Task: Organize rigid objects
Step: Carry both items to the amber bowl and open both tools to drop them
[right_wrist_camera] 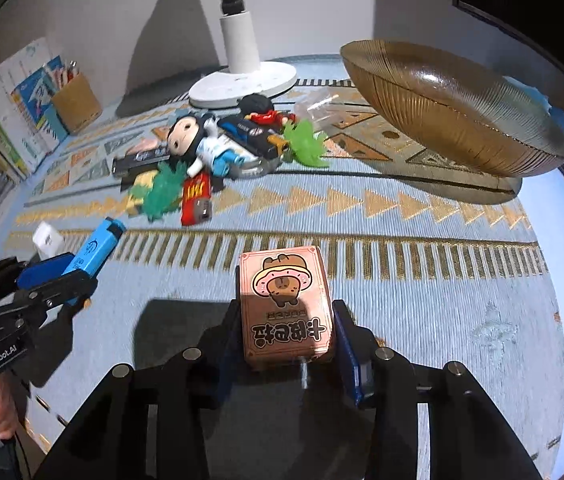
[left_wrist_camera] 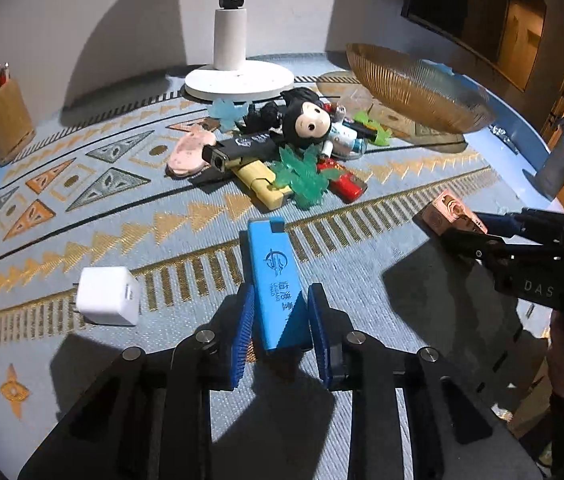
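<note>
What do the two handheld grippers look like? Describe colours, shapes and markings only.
Both are matte black linkage frames with round silver pivot pins. The left gripper has ribbed blue pads on its fingers; from the right wrist view its body reads "GenRobot.AI" in white. The right gripper has the same blue-lined fingers; white letters "DAS" show on its side in the left view.

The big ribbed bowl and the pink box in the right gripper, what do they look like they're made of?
The bowl looks like amber-tinted glass, possibly clear plastic: fine ribs, glossy highlights, and the mat pattern shows through it. The pink box, clamped in the right gripper, looks like printed cardboard with a slight sheen: sharp folded edges and cartoon artwork.
</note>
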A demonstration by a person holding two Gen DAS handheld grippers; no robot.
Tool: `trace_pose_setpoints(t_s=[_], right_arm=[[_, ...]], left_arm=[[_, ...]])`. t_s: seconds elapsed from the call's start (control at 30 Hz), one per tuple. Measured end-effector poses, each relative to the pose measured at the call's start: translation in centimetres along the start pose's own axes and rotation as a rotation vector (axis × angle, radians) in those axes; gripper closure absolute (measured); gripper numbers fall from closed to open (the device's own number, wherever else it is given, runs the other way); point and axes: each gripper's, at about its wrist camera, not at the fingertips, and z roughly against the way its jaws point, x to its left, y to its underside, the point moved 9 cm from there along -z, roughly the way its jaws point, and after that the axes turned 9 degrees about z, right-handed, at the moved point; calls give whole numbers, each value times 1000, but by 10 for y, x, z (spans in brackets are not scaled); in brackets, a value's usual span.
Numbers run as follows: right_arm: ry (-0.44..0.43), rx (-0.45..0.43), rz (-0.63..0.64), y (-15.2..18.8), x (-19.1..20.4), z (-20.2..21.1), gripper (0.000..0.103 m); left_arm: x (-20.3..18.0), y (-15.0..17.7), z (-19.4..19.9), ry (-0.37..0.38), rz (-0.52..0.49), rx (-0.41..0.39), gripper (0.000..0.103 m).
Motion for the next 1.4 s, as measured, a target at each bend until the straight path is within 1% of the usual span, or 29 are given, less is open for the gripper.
trace_pose_setpoints(t_s=[0.03, 0.07, 0.1, 0.13, 0.17, 0.2, 0.23, 0.27, 0.3, 0.33, 0.37, 0.43, 0.5, 0.53, 0.6, 0.63, 0.7, 0.77, 0.83, 0.87, 0.97, 1.0, 1.07, 1.13, 1.17, 1.2, 1.27, 1.4], right_arm=[[22, 4, 20, 0, 2, -1, 61], [33, 8, 30, 0, 3, -1, 59], [42, 11, 38, -1, 4, -2, 58], [40, 15, 43, -1, 5, -3, 51], [33, 15, 44, -1, 5, -4, 46], [30, 12, 46, -2, 6, -4, 46], [38, 9, 52, -3, 6, -6, 46], [47, 6, 62, -3, 7, -6, 48], [53, 2, 71, -3, 9, -5, 52], [54, -3, 76, -3, 10, -5, 62], [62, -7, 86, -3, 12, -4, 63], [76, -10, 92, -3, 13, -2, 63], [54, -30, 77, -5, 13, 4, 63], [40, -44, 66, -8, 12, 9, 63], [28, -81, 41, -15, 5, 24, 63], [31, -101, 29, -20, 0, 32, 63], [41, -152, 0, -35, -15, 54, 63], [70, -190, -30, -50, -36, 75, 63], [110, -205, -64, -64, -61, 87, 63], [133, -208, -83, -70, -76, 91, 63], [187, -184, -130, -85, -122, 94, 63], [196, -177, -144, -87, -132, 94, 63], [203, -144, -163, -97, -159, 86, 63], [195, -97, -187, -102, -182, 71, 63], [182, -65, -198, -103, -193, 61, 63], [176, -47, -204, -105, -199, 53, 63], [179, -8, -202, -105, -212, 39, 63], [193, 71, -197, -100, -225, 12, 63]], left_arm=[[1, 0, -2, -13, 1, 8, 77], [0, -1, -2, -4, 13, 11, 66], [0, -3, -3, -17, 17, 12, 58], [0, -4, -3, -26, 16, 13, 58], [-1, -4, -7, -36, 11, 28, 58], [-1, -4, -8, -48, -1, 26, 61], [-3, -4, -8, -56, -15, 21, 67], [-5, -5, -8, -64, -27, 15, 77], [-8, -5, -9, -68, -40, 14, 82], [-12, -5, -8, -66, -55, 13, 82], [-14, -4, -7, -66, -67, 8, 82], [-19, -7, 0, -81, -94, -31, 82], [-24, -14, 13, -50, -83, -65, 82], [-27, -20, 22, -30, -76, -85, 82], [-35, -35, 38, -16, -82, -135, 82], [-43, -48, 51, -5, -94, -177, 82], [-59, -73, 69, 20, -103, -237, 82], [-83, -103, 81, 74, -115, -280, 82], [-104, -126, 81, 106, -132, -299, 82], [-120, -142, 75, 122, -148, -301, 82], [-154, -170, 47, 174, -169, -254, 82], [-167, -182, 28, 184, -170, -225, 82], [-183, -194, -1, 195, -167, -170, 82], [-197, -205, -37, 191, -163, -113, 82], [-199, -207, -46, 186, -160, -104, 82], [-205, -211, -62, 183, -159, -79, 82], [-211, -211, -82, 176, -158, -34, 82], [-220, -201, -111, 148, -181, 21, 82]])
